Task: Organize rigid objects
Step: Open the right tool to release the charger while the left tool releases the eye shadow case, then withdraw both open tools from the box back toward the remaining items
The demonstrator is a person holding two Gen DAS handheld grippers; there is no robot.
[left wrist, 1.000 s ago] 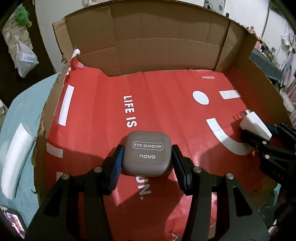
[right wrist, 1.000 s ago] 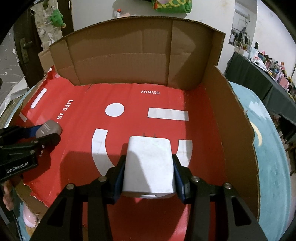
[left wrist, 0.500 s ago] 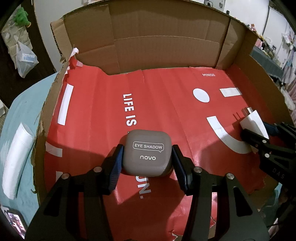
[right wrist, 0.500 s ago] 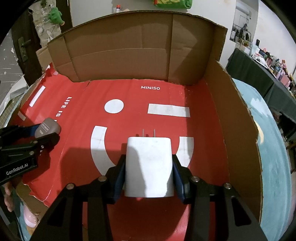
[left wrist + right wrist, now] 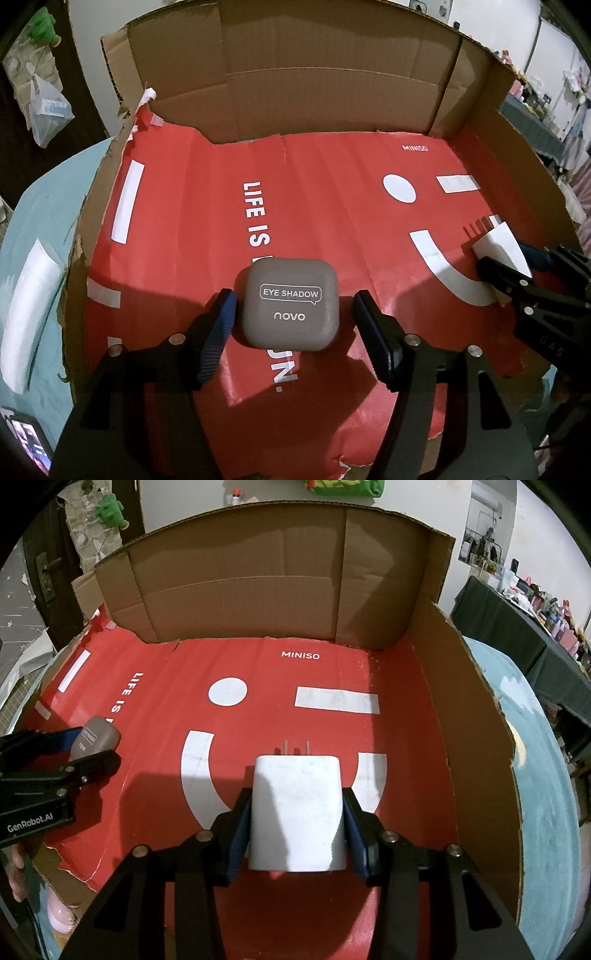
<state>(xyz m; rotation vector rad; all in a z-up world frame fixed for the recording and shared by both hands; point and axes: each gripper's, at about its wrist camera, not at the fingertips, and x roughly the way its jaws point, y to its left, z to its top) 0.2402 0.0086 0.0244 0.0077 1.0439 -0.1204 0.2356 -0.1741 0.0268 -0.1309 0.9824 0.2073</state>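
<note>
Inside the cardboard box [image 5: 325,96], on its red liner, your left tool [image 5: 291,314] has just spread around the eye shadow case [image 5: 290,304] (now resting free); lift straight away. Right tool [image 5: 297,827] pinches the white charger [image 5: 297,812].

setting: lived-in home room, cluttered | landmark: open cardboard box [image 5: 258,590] lined with red miniso paper [image 5: 332,731] | beneath box: light blue rug [image 5: 546,812] | beyond its back wall: white wall, green plush toy [image 5: 110,507] | right of box: dark-draped table [image 5: 517,635] crowded with small goods
</note>
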